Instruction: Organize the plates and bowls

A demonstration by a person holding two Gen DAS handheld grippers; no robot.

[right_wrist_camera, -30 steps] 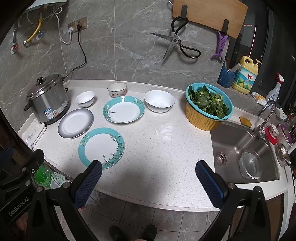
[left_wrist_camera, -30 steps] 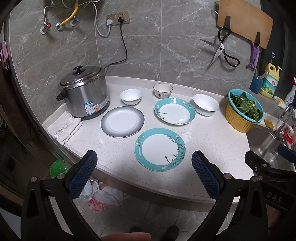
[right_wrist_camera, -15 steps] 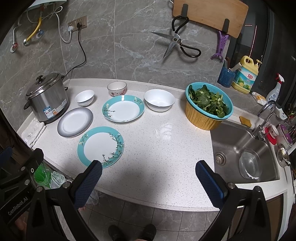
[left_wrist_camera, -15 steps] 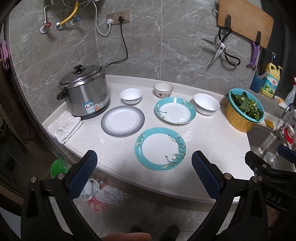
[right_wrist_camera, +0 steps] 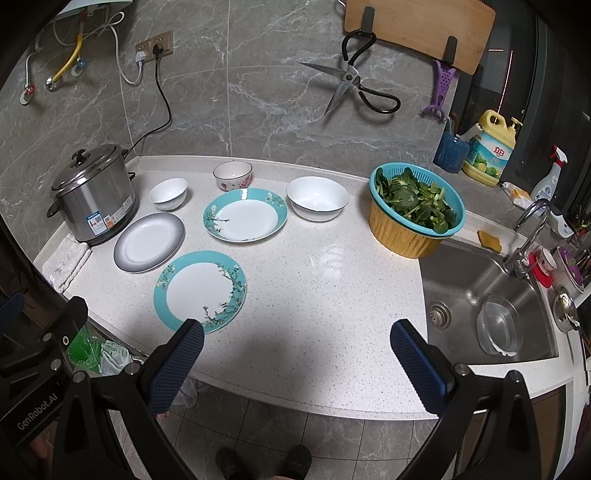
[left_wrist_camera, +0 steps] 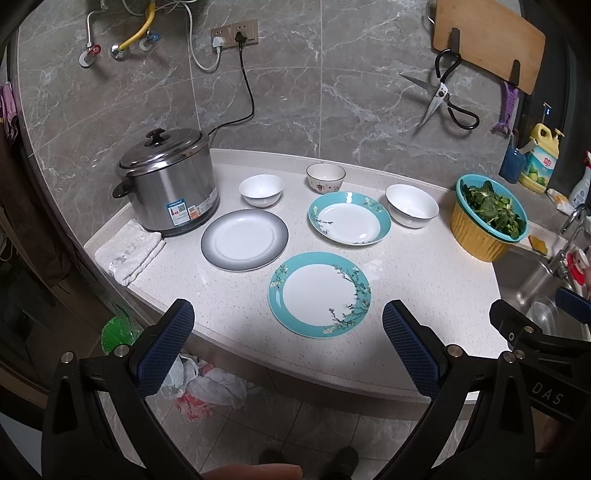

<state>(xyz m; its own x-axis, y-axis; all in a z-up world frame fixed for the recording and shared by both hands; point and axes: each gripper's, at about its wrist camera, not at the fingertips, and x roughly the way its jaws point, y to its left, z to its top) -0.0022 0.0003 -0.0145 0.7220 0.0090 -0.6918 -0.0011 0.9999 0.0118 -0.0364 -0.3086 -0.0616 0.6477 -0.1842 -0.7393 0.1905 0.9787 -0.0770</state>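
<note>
On the white counter lie a flat teal floral plate point(left_wrist_camera: 320, 294) point(right_wrist_camera: 200, 289), a deep teal floral plate point(left_wrist_camera: 349, 223) point(right_wrist_camera: 245, 213) and a grey-rimmed plate point(left_wrist_camera: 244, 239) point(right_wrist_camera: 149, 242). Behind them stand a small white bowl point(left_wrist_camera: 261, 190) point(right_wrist_camera: 168, 194), a patterned bowl point(left_wrist_camera: 325, 178) point(right_wrist_camera: 232, 176) and a larger white bowl point(left_wrist_camera: 412, 205) point(right_wrist_camera: 317, 198). My left gripper point(left_wrist_camera: 288, 343) hangs open in front of the counter edge, below the flat teal plate. My right gripper point(right_wrist_camera: 295, 350) is open too, over the counter's front edge, right of that plate. Neither holds anything.
A steel rice cooker point(left_wrist_camera: 168, 186) with a folded cloth point(left_wrist_camera: 129, 251) stands at the left. A yellow-and-teal colander of greens point(right_wrist_camera: 417, 212) sits by the sink point(right_wrist_camera: 487, 295). Scissors point(right_wrist_camera: 354, 86) and a cutting board point(right_wrist_camera: 417, 27) hang on the wall.
Both views have shifted only slightly; the dishes have not moved and both grippers remain open.
</note>
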